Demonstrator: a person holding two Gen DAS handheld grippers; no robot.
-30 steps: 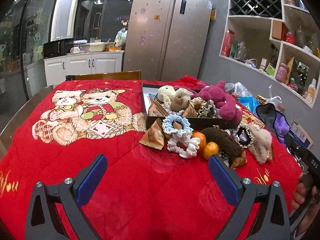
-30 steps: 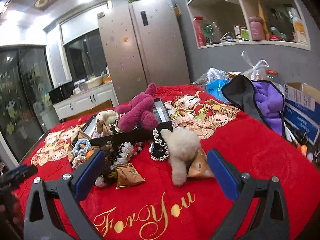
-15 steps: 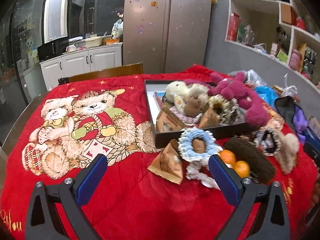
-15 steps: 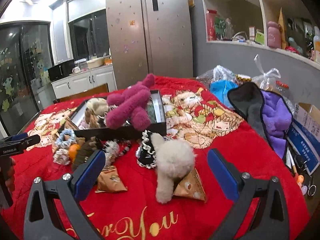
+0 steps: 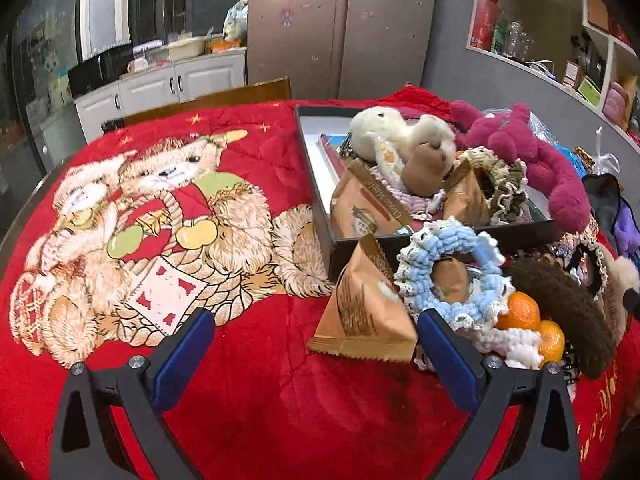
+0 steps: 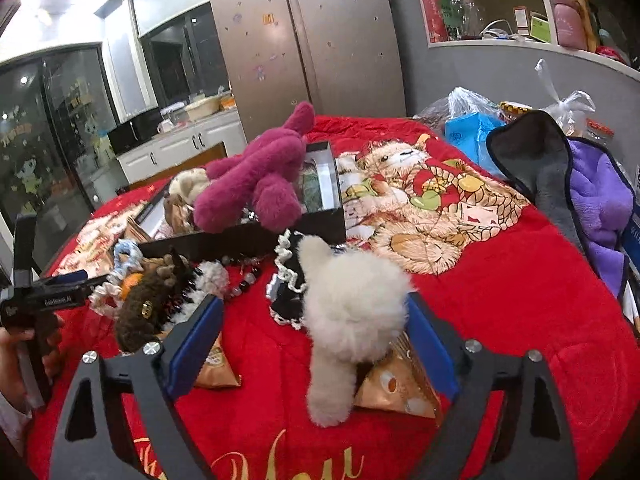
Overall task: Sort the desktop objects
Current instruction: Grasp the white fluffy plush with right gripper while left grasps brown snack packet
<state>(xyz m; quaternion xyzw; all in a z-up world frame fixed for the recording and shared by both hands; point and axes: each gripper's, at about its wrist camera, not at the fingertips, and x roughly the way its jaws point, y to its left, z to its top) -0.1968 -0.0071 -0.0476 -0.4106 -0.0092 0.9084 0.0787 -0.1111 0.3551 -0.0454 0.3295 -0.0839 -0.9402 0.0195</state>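
Here the black box (image 5: 440, 236) lies on the red blanket (image 5: 248, 392) that covers the tabletop, ahead of both pairs of jaws. It is crowded: a cream soft toy (image 5: 380, 128), a small brown toy (image 5: 424, 168), a tan snack packet (image 5: 368, 208) and a beige frilly ring (image 5: 504, 184) lie inside, and a magenta plush toy (image 5: 532, 160) sprawls over its far rim.

Just outside the near wall of the box lies a loose heap: another snack packet (image 5: 364, 316), a blue-and-white crocheted ring (image 5: 452, 276), two small oranges (image 5: 520, 312) and a dark brown fuzzy piece (image 5: 560, 312).

The left gripper (image 5: 312, 340) has its jaws spread wide and holds nothing; the snack packet lies just ahead of them, towards the right finger (image 5: 448, 356), and the crocheted ring is beyond that finger's tip.

The right gripper (image 6: 308, 332) has its jaws spread too, though they have just been narrowing. A fluffy white toy (image 6: 348, 312) sits between them, its right side close against the right finger (image 6: 430, 344), contact uncertain; the left pad stands clear. A snack packet (image 6: 396, 388) lies under the toy, and a black-and-white frilly ring (image 6: 288, 292) just beyond it.
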